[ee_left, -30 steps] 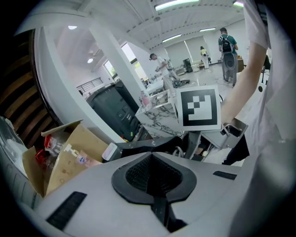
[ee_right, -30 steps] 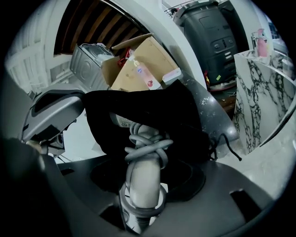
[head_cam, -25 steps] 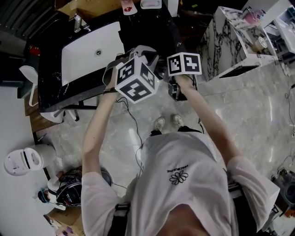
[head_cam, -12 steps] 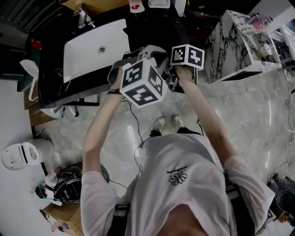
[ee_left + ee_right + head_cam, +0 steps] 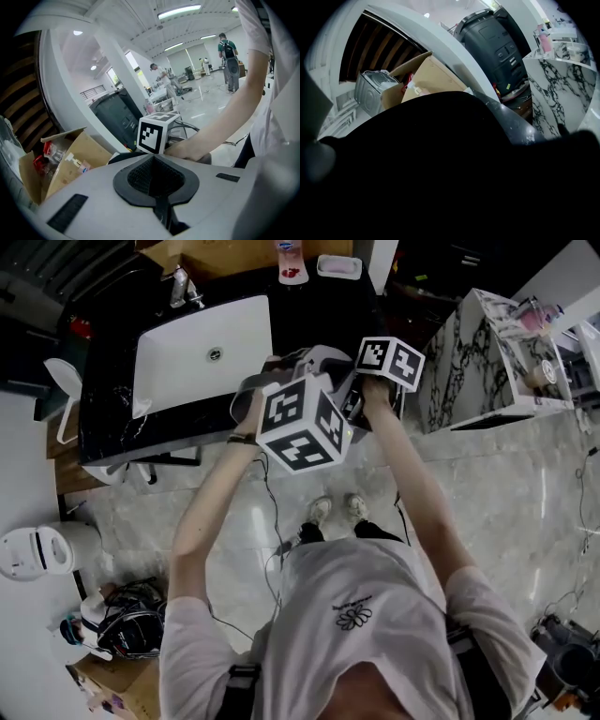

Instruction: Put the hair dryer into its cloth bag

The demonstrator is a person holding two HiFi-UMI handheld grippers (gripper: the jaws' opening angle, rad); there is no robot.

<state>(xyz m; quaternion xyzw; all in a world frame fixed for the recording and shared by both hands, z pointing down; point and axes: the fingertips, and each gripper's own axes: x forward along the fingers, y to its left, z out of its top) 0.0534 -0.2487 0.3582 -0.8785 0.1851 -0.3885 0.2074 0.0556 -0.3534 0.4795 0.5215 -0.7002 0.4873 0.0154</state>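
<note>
1. No word, brand or number can be read anywhere.
2. T-shirt: a short line of small print sits above a flower drawing on the chest, too small to read.
3. Large marker cube and small marker cube: black-and-white square patterns only, no letters.
4. Pink bottle on the dark counter: its label is illegible.

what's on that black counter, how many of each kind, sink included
white sink: 1
faucet: 1
pink bottle: 1
white tray: 1
small red object, too small to identify: 1
total: 5
</note>
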